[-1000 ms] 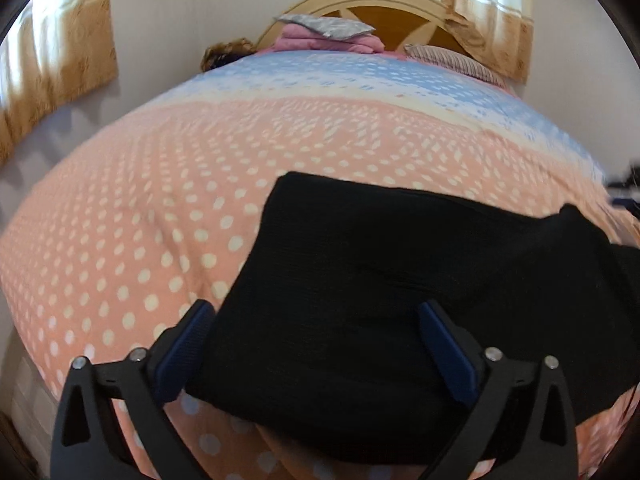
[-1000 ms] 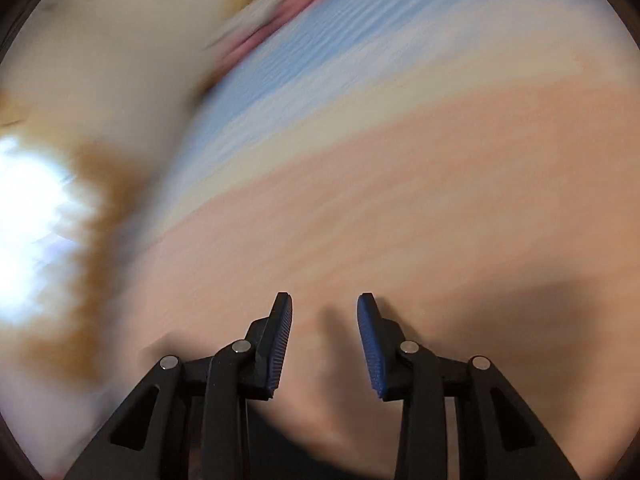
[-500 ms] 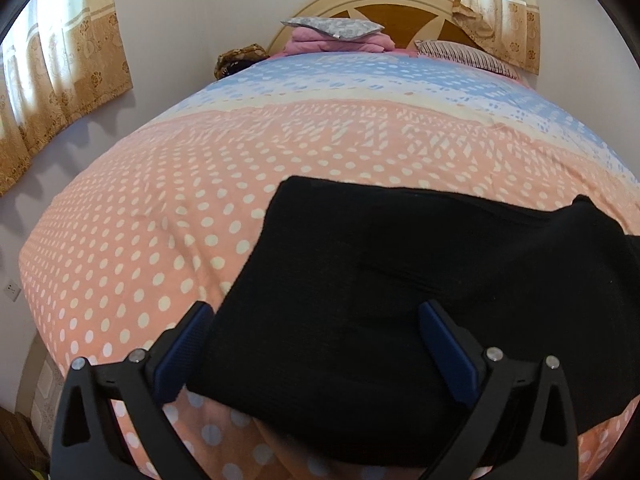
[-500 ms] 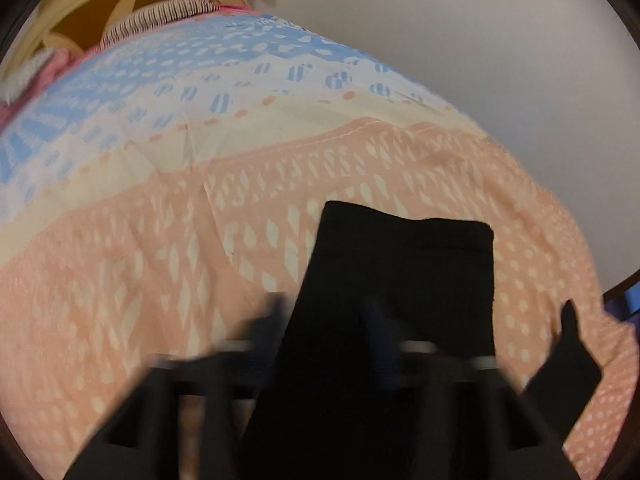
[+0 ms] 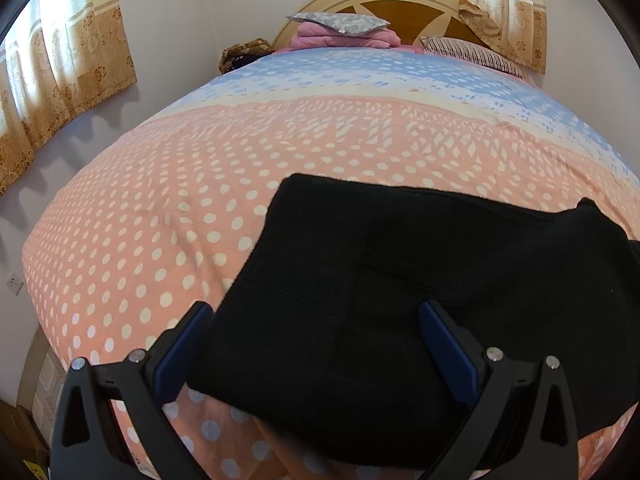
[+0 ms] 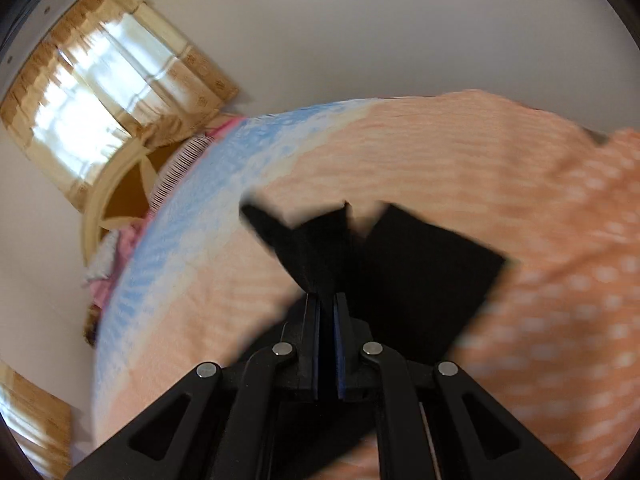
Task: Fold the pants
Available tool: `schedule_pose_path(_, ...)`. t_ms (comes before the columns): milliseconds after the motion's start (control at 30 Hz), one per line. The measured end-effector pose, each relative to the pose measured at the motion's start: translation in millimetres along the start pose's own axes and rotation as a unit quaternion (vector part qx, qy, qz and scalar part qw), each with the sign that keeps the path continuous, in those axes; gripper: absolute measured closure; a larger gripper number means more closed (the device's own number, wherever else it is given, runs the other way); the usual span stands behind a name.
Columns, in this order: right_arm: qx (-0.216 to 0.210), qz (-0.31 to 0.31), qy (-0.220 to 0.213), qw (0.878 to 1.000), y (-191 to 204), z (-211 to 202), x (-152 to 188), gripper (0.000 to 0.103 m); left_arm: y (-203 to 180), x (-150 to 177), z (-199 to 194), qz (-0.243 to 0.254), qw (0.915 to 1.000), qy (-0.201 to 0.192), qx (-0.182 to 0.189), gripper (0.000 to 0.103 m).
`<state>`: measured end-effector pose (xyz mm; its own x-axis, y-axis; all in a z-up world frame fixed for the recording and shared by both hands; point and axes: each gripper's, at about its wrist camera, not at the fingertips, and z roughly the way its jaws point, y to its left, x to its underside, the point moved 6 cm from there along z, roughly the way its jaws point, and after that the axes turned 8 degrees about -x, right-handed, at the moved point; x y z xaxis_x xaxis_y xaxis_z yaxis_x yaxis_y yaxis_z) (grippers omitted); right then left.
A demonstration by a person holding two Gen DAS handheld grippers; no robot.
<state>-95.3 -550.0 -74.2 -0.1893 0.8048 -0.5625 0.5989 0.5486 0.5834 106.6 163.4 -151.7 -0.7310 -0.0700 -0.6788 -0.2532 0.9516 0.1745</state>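
Right tool (image 6: 327, 312) now clamped on black knitted pants (image 5: 400, 300), previously empty | left tool (image 5: 316, 344) spread wide at 6 o'clock | fold underway

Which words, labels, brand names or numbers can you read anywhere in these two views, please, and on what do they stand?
None: no legible text appears in either view.
Black folded knit pants: no tag or label showing.
Pink and blue dotted bedspread: pattern only, no writing.
Grey patterned pillow: print only, no letters.
Yellow patch at the left wrist view's bottom-left corner: too small to tell.
The right wrist view is blurred.
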Motion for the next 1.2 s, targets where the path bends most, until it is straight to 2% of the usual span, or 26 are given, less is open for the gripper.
schedule_pose_path(67,0.005,0.025,0.019,1.000,-26,-3,13,0.096,0,0,0,0.005,1.0000,-0.002,-0.005,0.000)
schedule_pose_path(133,0.001,0.059,0.057,0.997,-47,1,24,0.096,-1,-2,-1,0.011,0.9999,-0.003,-0.010,0.000)
schedule_pose_path(167,-0.011,0.063,0.053,0.997,-50,0,22,0.095,-2,-2,-1,0.014,0.9998,-0.004,-0.013,0.000)
schedule_pose_path(200,-0.002,0.064,0.047,0.997,-53,-5,17,0.094,-3,-2,-2,0.018,0.9997,-0.005,-0.015,0.000)
schedule_pose_path(233,0.013,0.065,0.042,0.997,-55,-8,13,0.088,-3,-3,-3,0.022,0.9996,-0.006,-0.017,0.000)
schedule_pose_path(300,0.047,0.062,0.003,0.997,-58,-23,-5,0.076,-4,-7,-8,0.035,0.9989,-0.014,-0.029,0.000)
schedule_pose_path(367,0.065,0.029,-0.047,0.996,-47,-42,-22,0.052,-7,-12,-19,0.046,0.9973,-0.035,-0.045,0.002)
schedule_pose_path(433,0.060,-0.033,-0.073,0.995,-23,-46,-37,0.051,-19,-18,-38,0.059,0.9953,-0.063,-0.044,0.002)
schedule_pose_path(467,0.054,-0.063,-0.068,0.994,-14,-42,-42,0.051,-25,-21,-45,0.062,0.9950,-0.071,-0.034,0.002)
schedule_pose_path(500,0.053,-0.110,-0.050,0.991,2,-31,-44,0.051,-32,-23,-54,0.063,0.9946,-0.080,-0.021,0.002)
schedule_pose_path(533,0.070,-0.151,-0.030,0.986,13,-18,-44,0.054,-44,-28,-68,0.064,0.9937,-0.092,0.000,0.002)
schedule_pose_path(567,0.087,-0.188,-0.015,0.978,25,-5,-42,0.069,-52,-30,-76,0.067,0.9927,-0.099,0.013,0.002)
schedule_pose_path(633,0.059,-0.228,0.041,0.971,45,28,-28,0.082,-76,-35,-94,0.066,0.9903,-0.110,0.053,0.002)
schedule_pose_path(733,0.058,-0.244,0.085,0.964,50,69,-10,0.082,-114,-34,-106,0.087,0.9844,-0.108,0.108,0.002)
schedule_pose_path(800,0.088,-0.233,0.098,0.963,30,90,-8,0.082,-131,-30,-108,0.096,0.9831,-0.107,0.113,0.002)
schedule_pose_path(833,0.079,-0.218,0.085,0.969,24,93,-11,0.082,-142,-26,-108,0.101,0.9816,-0.101,0.127,0.002)
schedule_pose_path(867,0.066,-0.197,0.073,0.975,18,94,-16,0.082,-152,-20,-106,0.109,0.9797,-0.095,0.139,0.002)
schedule_pose_path(933,0.031,-0.142,0.073,0.987,10,93,-25,0.081,-166,-9,-99,0.128,0.9793,-0.087,0.131,0.002)
schedule_pose_path(1000,-0.017,-0.095,0.079,0.992,5,81,-34,0.081,-175,6,-91,0.147,0.9785,-0.070,0.126,0.002)
schedule_pose_path(1067,-0.065,-0.046,0.051,0.995,-5,55,-50,0.077,-172,14,-80,0.144,0.9795,-0.053,0.129,0.000)
schedule_pose_path(1100,-0.078,-0.029,0.029,0.996,-14,40,-58,0.071,-168,14,-80,0.127,0.9810,-0.051,0.138,0.000)
schedule_pose_path(1133,-0.080,-0.020,0.010,0.997,-23,24,-64,0.049,-166,13,-79,0.115,0.9825,-0.039,0.141,0.000)
schedule_pose_path(1167,-0.074,-0.019,0.001,0.997,-30,16,-68,0.035,-165,8,-77,0.106,0.9836,-0.027,0.143,0.000)
schedule_pose_path(1200,-0.060,-0.023,-0.008,0.998,-38,7,-70,0.034,-164,5,-78,0.101,0.9846,-0.025,0.141,0.001)
